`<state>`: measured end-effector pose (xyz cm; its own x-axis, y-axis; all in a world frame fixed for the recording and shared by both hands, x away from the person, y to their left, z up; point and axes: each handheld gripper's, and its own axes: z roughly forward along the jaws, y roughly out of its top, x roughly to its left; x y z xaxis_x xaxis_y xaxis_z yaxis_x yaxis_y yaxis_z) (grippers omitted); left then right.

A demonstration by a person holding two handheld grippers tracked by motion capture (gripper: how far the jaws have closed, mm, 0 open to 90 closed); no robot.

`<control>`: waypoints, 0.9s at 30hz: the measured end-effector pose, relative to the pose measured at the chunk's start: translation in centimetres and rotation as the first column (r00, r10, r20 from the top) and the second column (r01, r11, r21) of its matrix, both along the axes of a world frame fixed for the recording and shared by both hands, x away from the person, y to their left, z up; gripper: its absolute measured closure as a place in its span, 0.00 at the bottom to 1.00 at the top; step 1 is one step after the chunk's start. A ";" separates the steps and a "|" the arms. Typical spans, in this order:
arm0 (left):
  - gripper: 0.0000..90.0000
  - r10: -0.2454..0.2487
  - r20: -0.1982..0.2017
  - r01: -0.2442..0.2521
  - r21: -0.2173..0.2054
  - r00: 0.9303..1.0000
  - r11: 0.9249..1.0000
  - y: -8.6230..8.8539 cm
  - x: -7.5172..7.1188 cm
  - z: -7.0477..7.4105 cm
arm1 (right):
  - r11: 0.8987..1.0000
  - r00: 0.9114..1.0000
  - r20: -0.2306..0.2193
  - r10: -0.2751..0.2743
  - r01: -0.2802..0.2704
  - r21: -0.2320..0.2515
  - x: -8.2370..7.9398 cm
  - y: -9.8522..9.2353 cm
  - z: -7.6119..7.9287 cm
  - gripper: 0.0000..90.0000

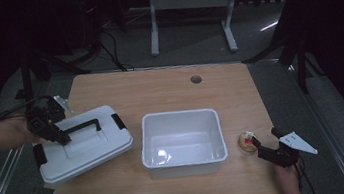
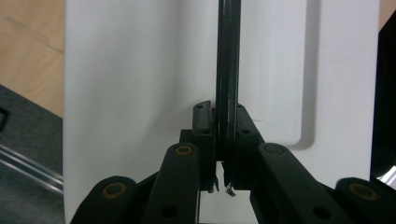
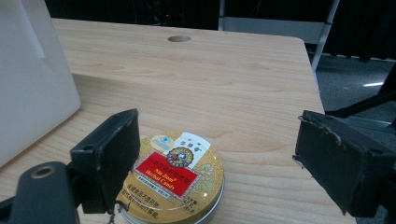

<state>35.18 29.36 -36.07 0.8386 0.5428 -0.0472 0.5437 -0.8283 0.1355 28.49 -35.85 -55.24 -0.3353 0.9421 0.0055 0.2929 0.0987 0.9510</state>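
Note:
A white box lid (image 1: pixel 90 143) with a black carry handle (image 1: pixel 83 125) lies on the left of the wooden table. My left gripper (image 1: pixel 62 137) is shut on the left end of that handle. In the left gripper view the jaws (image 2: pixel 222 116) pinch the black bar (image 2: pixel 229 56) over the white lid (image 2: pixel 140 84). At mid-table stands an open white bin (image 1: pixel 178 114) with nothing visible inside. A round gold tin (image 1: pixel 247 142) with a red label sits to its right. My right gripper (image 1: pixel 266 137) stands open beside it, its jaws on either side of the tin (image 3: pixel 177 177), not touching.
The bin's wall (image 3: pixel 32 84) is close on the left of the tin. A cable hole (image 1: pixel 196 79) sits near the table's far edge. The right table edge is close to my right hand. Stands and a white frame occupy the dark floor behind.

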 end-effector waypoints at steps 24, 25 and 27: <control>0.93 0.045 -0.089 -0.051 -0.065 0.995 0.997 0.3 2.0 -10.8 | 1.000 1.000 -0.004 0.005 -0.005 -0.020 0.1 0.2 0.0 0.15; 0.93 0.046 -0.099 -0.053 -0.069 0.994 0.996 0.3 1.9 -11.0 | 1.000 1.000 -0.004 0.003 -0.003 -0.020 0.1 0.2 0.0 0.15; 0.92 0.052 -0.108 -0.061 -0.080 0.993 0.995 0.6 1.8 -11.6 | 1.000 1.000 -0.003 0.003 -0.003 -0.018 0.1 0.2 0.0 0.15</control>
<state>36.96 29.97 -47.72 0.7944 0.5800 -0.1805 0.6045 -0.7839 0.1418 28.55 -35.66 -55.24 -0.3379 0.9411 -0.0106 0.2957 0.1168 0.9481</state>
